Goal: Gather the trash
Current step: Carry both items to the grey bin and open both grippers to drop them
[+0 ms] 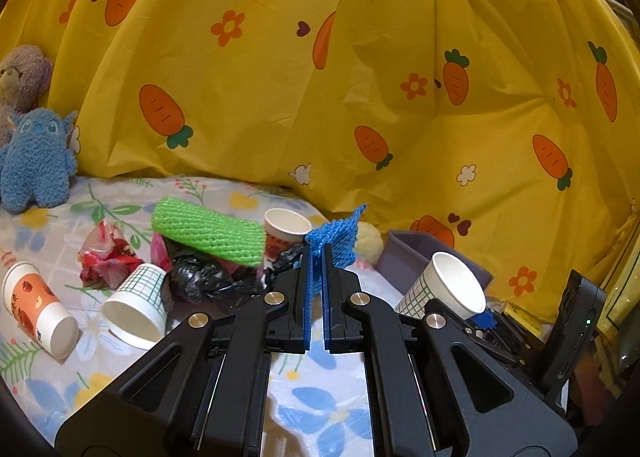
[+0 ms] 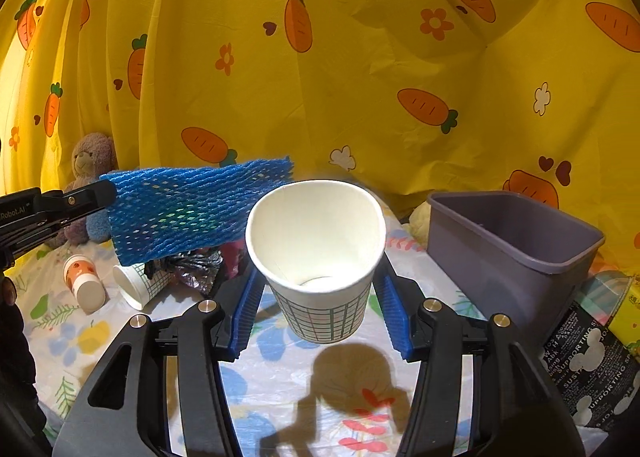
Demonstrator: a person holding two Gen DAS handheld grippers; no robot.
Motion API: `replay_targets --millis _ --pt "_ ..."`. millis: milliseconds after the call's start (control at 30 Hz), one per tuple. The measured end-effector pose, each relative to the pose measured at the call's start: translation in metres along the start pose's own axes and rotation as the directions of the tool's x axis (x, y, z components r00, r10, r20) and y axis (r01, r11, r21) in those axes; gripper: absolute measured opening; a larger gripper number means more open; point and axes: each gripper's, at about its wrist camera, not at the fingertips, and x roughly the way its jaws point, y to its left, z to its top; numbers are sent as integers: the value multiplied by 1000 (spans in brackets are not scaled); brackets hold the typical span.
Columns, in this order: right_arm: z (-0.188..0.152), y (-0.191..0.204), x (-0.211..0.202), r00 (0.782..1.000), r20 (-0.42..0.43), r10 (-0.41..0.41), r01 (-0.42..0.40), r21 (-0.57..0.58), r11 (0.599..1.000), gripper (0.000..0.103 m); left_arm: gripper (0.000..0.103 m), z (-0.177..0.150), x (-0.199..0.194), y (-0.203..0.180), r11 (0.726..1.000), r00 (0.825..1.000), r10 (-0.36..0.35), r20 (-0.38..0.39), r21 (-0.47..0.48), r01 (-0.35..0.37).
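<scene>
My left gripper (image 1: 318, 257) is shut on a blue foam net (image 1: 338, 235), held up above the flowered bed sheet (image 1: 320, 409). In the right wrist view the same net (image 2: 192, 209) hangs sideways from the left gripper (image 2: 105, 190). My right gripper (image 2: 318, 277) is shut on a checked paper cup (image 2: 320, 253), mouth toward the camera, lifted off the sheet. A purple bin (image 2: 516, 241) stands to its right. On the bed lie a green foam net (image 1: 208, 231), a black plastic bag (image 1: 204, 277), a crumpled red wrapper (image 1: 106, 253), an orange cup (image 1: 38, 309), a checked cup (image 1: 138, 305) and a red-printed cup (image 1: 286, 231).
A yellow carrot-print curtain (image 1: 320, 77) hangs close behind the bed. A blue plush (image 1: 36, 161) and a bear plush (image 1: 20, 77) sit at the far left. A black printed bag (image 2: 592, 361) lies beside the bin at the right edge.
</scene>
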Motion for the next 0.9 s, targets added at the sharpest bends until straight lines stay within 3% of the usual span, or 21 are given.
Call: replay_targets --millis 167,467,600,900 --pt "22 -32 -6 993 67 -101 100 9 995 54 3 20 25 -40 995 997 -76 1 69 76" --pt "56 -102 8 953 123 -277 272 51 961 54 3 43 109 -124 962 976 -210 -54 167 216" --pt "63 -126 13 932 125 -341 333 80 940 53 3 41 152 -152 942 958 -267 -102 183 282" --pt "65 -162 20 899 109 -425 413 120 903 53 3 22 228 -189 896 897 -377 -230 157 416"
